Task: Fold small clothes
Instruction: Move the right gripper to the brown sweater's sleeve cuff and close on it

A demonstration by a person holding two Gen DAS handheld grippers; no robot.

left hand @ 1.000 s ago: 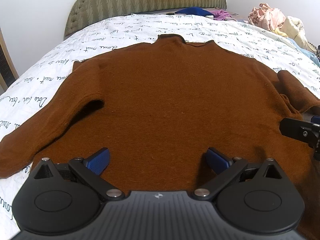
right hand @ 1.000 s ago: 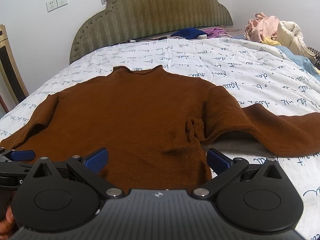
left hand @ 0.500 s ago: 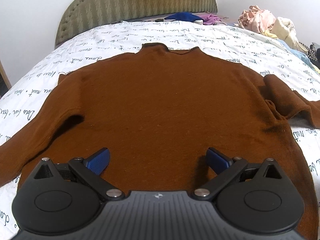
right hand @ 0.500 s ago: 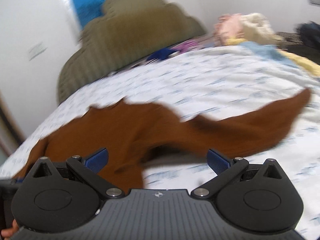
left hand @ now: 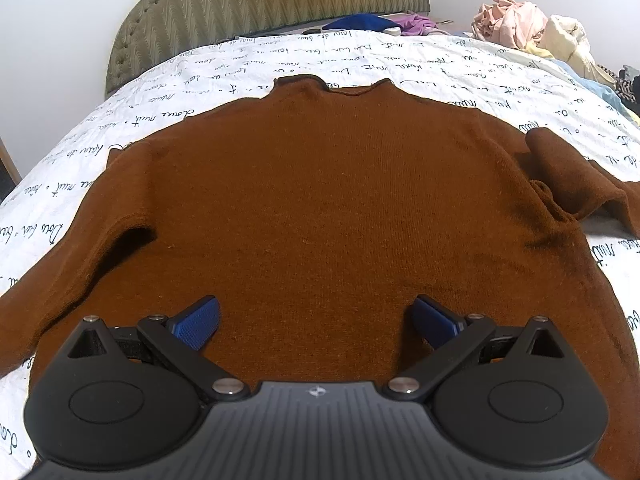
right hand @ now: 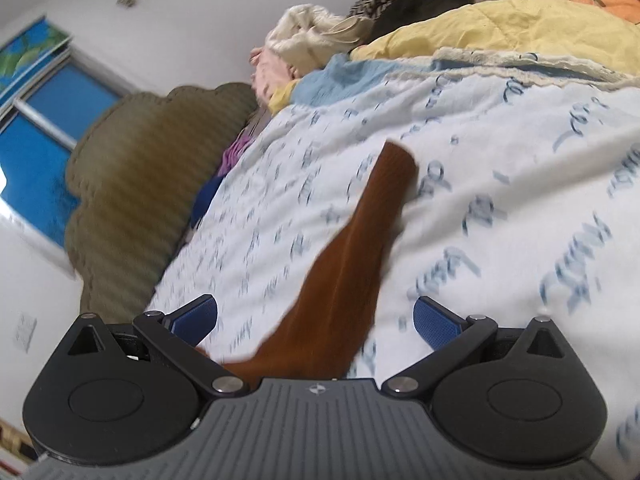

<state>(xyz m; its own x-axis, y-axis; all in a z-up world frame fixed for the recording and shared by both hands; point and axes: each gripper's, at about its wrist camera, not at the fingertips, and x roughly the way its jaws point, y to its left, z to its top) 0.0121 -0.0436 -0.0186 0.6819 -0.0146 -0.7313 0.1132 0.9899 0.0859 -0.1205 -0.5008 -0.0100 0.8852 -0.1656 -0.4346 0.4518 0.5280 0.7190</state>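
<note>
**Kid:** On the bed, what is that big brown thing?

**Helper:** It is a brown sweater (left hand: pixel 328 208). It lies flat on the white bedspread (left hand: pixel 440 64) with blue writing on it. The neck points to the green headboard (left hand: pixel 260 8).

**Kid:** Where is the left claw?

**Helper:** The left gripper (left hand: pixel 316 316) hangs over the bottom part of the sweater. Its two blue pads (left hand: pixel 198 320) are spread wide apart. Nothing is between them but the sweater lying below.

**Kid:** Is it pinching the sweater?

**Helper:** No. It holds nothing.

**Kid:** And the right claw?

**Helper:** The right gripper (right hand: pixel 316 316) is tipped over to one side, so the room looks slanted. Its picture is a bit blurry. The pads are wide apart too, and it holds nothing.

**Kid:** What is the brown strip in front of it?

**Helper:** That is the sleeve (right hand: pixel 360 248) of the sweater. It stretches out long on the bedspread, away from the gripper, between the two pads. I cannot tell if it touches them.

**Kid:** What is the messy pile?

**Helper:** A heap of clothes (left hand: pixel 528 28), pink and cream, at the far right side of the bed. A yellow blanket (right hand: pixel 520 28) lies near it.
</note>
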